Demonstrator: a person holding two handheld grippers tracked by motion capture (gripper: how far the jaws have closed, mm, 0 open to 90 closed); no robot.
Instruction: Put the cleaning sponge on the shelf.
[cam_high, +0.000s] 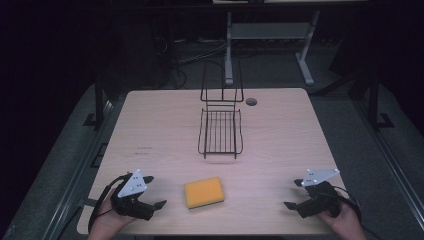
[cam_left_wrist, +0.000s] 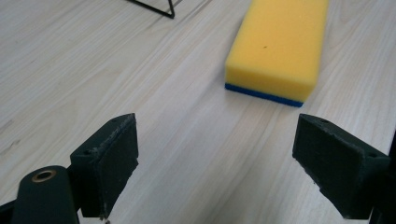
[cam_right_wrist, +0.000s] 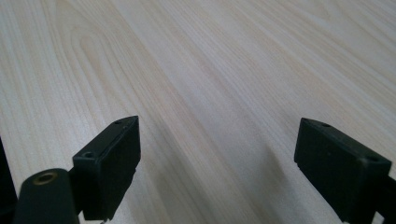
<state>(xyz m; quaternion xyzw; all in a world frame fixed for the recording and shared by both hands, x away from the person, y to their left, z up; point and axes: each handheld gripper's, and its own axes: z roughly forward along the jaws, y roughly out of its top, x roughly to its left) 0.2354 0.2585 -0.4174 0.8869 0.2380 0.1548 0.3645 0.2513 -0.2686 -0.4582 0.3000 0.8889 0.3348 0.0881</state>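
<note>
A yellow sponge (cam_high: 204, 192) with a blue underside lies flat near the front middle of the wooden table (cam_high: 150, 125). In the left gripper view the sponge (cam_left_wrist: 278, 44) sits ahead and to the right of the jaws. My left gripper (cam_high: 154, 191) rests open at the front left, a short way left of the sponge, with nothing between its jaws (cam_left_wrist: 217, 158). My right gripper (cam_high: 294, 194) is open at the front right, further from the sponge, over bare wood (cam_right_wrist: 217, 158). A black wire rack (cam_high: 220, 131) stands behind the sponge at mid-table.
The rack has a tall wire back (cam_high: 221, 82) toward the far edge. A round cable hole (cam_high: 251, 101) lies in the tabletop to its right. Beyond the table, a desk frame (cam_high: 270, 40) stands on the dark floor.
</note>
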